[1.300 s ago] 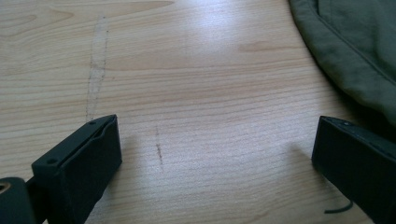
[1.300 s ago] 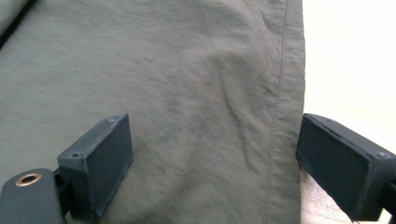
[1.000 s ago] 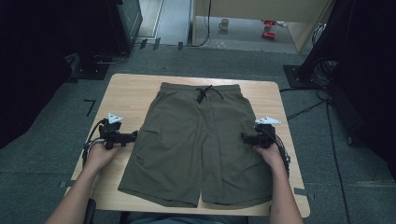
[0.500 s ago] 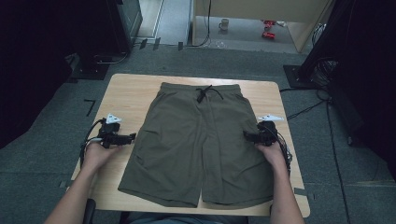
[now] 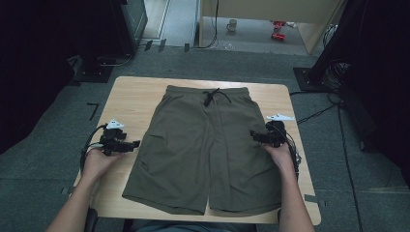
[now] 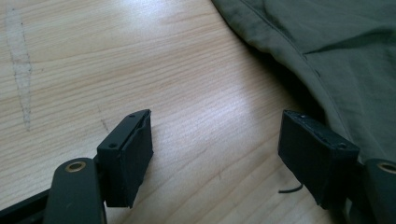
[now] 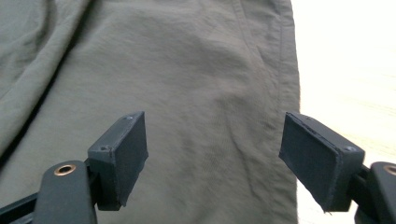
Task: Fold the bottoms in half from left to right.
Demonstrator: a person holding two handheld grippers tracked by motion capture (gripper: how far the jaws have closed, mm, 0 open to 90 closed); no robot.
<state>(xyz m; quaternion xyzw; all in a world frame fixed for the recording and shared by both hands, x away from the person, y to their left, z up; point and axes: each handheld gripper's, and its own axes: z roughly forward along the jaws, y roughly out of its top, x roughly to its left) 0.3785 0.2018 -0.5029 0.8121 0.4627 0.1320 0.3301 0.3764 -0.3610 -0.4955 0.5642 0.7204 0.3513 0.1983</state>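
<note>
Left claw (image 6: 215, 158) gapes over bare table (image 6: 140, 60); right claw (image 7: 212, 161) gapes above shorts (image 7: 187, 70), seemingly untouching.

Table (image 5: 135, 96): light wood worktop with rounded corners, grain showing; a faint pale streak runs along the bare wood in the left gripper view.
Floor (image 5: 48, 159): grey carpet on all sides of the table, with small dark tape marks near the table's left edge.
Far floor (image 5: 251, 34): paler and brightly lit beyond the table's far edge.
Mug (image 5: 232, 24): stands on that pale floor.
Red object (image 5: 277, 29): lies near the mug, too small to identify.
Left side (image 5: 43, 48): dark, with black equipment.
Right side (image 5: 377, 72): dark stands; black cables (image 5: 319, 113) trail across the carpet.
Light: brightest at the far end.
</note>
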